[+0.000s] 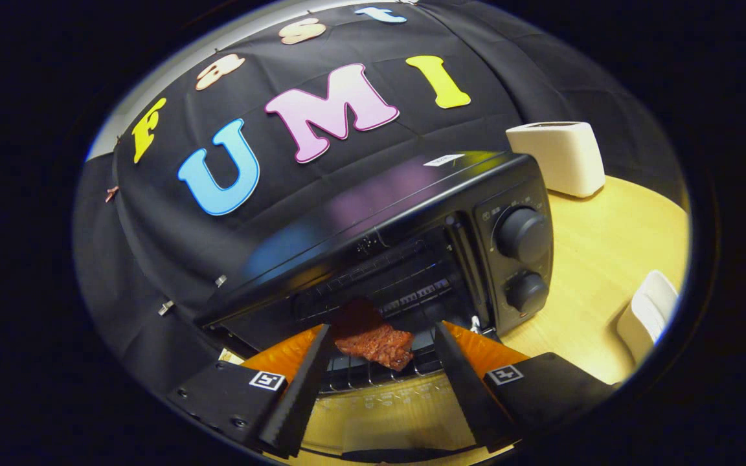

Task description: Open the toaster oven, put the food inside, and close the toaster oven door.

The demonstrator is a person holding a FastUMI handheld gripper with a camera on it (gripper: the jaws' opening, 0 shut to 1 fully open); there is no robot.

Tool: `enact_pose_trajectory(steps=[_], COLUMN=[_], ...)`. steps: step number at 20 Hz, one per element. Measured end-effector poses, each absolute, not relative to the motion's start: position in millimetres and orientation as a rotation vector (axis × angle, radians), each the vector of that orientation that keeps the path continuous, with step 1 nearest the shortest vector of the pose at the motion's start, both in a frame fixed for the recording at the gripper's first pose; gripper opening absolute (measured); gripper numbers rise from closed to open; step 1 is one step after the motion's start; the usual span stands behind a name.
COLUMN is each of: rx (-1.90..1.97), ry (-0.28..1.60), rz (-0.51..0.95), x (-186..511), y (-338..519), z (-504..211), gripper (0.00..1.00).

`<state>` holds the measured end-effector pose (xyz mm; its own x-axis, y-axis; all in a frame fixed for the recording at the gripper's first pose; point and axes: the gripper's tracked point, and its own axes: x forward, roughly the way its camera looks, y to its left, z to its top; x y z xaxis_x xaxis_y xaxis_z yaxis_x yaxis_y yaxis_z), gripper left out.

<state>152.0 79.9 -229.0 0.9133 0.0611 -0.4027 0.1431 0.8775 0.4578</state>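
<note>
Claw cam: the claw (383, 346) is spread wide and gripping nothing, with its two black fingers (305, 382) either side of the toaster oven's (412, 213) open mouth. The food (373, 340), a reddish-brown slab, lies on the wire rack (373, 375) at the rack's front edge, between the fingertips with a gap to each, touching neither. The oven door (379, 404) is dropped flat below the fingers. To the right of the oven's two knobs (522, 233) there's bare wooden counter (599, 259), with a white toaster (557, 155) near its far edge and another white object (651, 314) at its right edge.
</note>
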Motion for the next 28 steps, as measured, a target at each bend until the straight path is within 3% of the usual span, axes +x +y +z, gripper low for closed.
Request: enact_pose_trajectory(steps=[13,18,28], rx=[0.226,0.117,0.053], ry=[0.568,0.669,0.891], rz=[0.044,0.115,0.125], x=[76.5,39.0,2.8], y=[70.1,94.8,113.9], z=[-178.4,-193.1,-252.4], gripper=[0.98,0.98,0.99])
